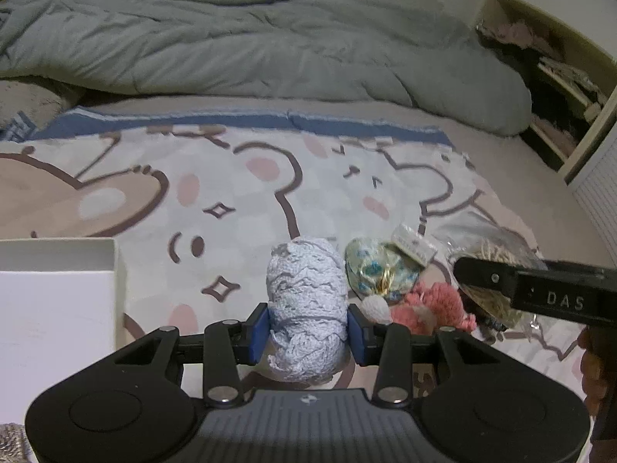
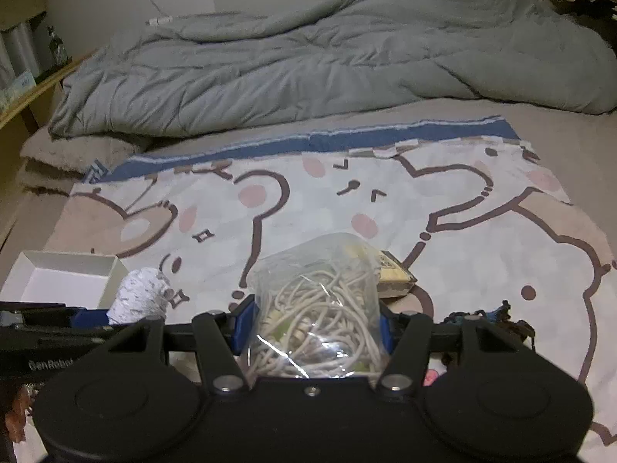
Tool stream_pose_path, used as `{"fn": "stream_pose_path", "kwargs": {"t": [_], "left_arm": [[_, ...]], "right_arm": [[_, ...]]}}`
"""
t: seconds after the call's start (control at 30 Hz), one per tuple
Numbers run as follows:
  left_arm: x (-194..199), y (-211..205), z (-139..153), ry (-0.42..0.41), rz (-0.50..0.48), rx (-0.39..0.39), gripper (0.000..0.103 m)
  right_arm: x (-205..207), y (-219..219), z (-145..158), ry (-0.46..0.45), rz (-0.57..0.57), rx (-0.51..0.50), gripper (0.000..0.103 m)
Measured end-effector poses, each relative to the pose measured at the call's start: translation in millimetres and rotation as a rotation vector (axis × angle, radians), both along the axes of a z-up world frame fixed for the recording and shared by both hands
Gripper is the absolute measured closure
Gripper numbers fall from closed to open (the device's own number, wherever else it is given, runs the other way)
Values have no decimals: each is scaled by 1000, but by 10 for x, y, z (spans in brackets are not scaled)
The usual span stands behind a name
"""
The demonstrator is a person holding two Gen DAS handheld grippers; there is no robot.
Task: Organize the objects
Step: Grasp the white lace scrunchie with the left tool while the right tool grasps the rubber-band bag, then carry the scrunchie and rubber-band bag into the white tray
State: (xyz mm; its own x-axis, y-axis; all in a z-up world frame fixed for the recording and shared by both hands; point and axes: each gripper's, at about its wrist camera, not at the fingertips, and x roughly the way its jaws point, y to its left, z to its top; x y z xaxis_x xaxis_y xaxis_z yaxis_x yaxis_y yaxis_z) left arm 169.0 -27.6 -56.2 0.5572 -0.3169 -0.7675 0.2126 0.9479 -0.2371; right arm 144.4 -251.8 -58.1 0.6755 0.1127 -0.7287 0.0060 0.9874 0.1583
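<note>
A bundle of pale lilac lace trim (image 1: 306, 289) sits between the blue pads of my left gripper (image 1: 306, 328), which is shut on it and holds it above the bear-print blanket (image 1: 270, 193). My right gripper (image 2: 314, 328) is shut on a clear plastic bag of cream cords (image 2: 316, 301). The right wrist view also shows the lace bundle (image 2: 140, 297) at lower left, close to an open white box (image 2: 65, 260). In the left wrist view this box (image 1: 58, 254) stands at the left edge. One finger of my right gripper (image 1: 489, 277) reaches in from the right.
On the blanket lie a floral pouch (image 1: 370, 270), a white ball (image 1: 376, 308), pink fluffy yarn (image 1: 435, 305), a yellowish packet (image 2: 397, 274) and a dark tangle (image 2: 493, 320). A crumpled grey duvet (image 1: 231, 38) fills the far side of the bed. A shelf unit (image 1: 559, 88) stands at the right.
</note>
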Motion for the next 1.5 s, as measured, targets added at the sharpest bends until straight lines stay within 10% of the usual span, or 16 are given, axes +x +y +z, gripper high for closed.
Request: {"fn": "stream_pose_path", "kwargs": {"t": [0.57,1.5], "left_arm": [[-148,438,354,-83,75,-40,60],[-187,1913,269,-79,260,31,60]], "right_arm": [[-345,187,329,-146,-10,26,43],[23,1215,213,-109,9,206,43]]}}
